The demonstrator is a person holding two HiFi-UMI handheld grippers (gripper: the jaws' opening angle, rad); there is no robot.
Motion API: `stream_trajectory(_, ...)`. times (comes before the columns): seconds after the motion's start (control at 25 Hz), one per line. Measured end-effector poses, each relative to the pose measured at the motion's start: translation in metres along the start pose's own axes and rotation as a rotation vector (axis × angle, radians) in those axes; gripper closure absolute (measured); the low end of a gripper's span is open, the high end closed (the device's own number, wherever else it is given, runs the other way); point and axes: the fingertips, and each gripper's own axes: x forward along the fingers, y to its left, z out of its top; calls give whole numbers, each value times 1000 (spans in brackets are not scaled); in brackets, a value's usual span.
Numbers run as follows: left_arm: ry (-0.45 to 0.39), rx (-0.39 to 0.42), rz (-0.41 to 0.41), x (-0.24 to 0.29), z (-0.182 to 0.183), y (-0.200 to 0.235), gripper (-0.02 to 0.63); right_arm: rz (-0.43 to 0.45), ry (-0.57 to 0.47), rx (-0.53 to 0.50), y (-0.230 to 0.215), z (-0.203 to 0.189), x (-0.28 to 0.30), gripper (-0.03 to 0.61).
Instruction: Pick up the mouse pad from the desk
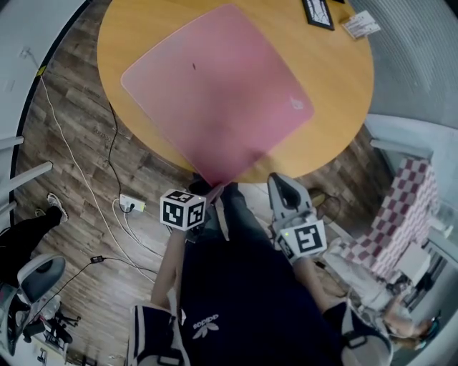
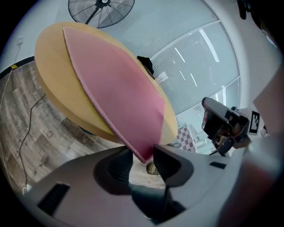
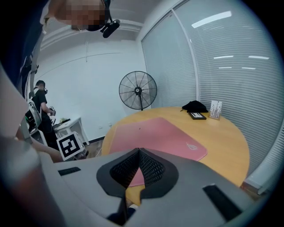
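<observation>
A large pink mouse pad lies on the round wooden table, and its near corner hangs over the table's edge. My left gripper sits right at that overhanging corner. In the left gripper view the pad reaches down to the left gripper, whose jaws stand wide with the corner between them and the pads apart from it. My right gripper hovers off the table's near edge, to the right of the corner. In the right gripper view, the right gripper has its tips meeting on nothing, with the pad beyond.
A black framed item and a white card sit at the table's far edge. A power strip and cables lie on the wooden floor at left. A checkered seat is at right. A standing fan is behind the table.
</observation>
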Motion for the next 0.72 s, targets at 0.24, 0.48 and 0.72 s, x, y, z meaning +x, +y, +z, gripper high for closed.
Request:
stream_trajectory(0.24,-5,-29,-27,2,-1,-5,517,-38,15,-41,-12,-4,-4,575)
stream_trajectory(0.48,-13,-20,-21,-2,3,-13,590,-52,6,-32,-17,2,-2,575)
stream_trajectory(0.72,-37,44,6,-12,9,-21,594,-44,-24,11,-13,11,-1,575)
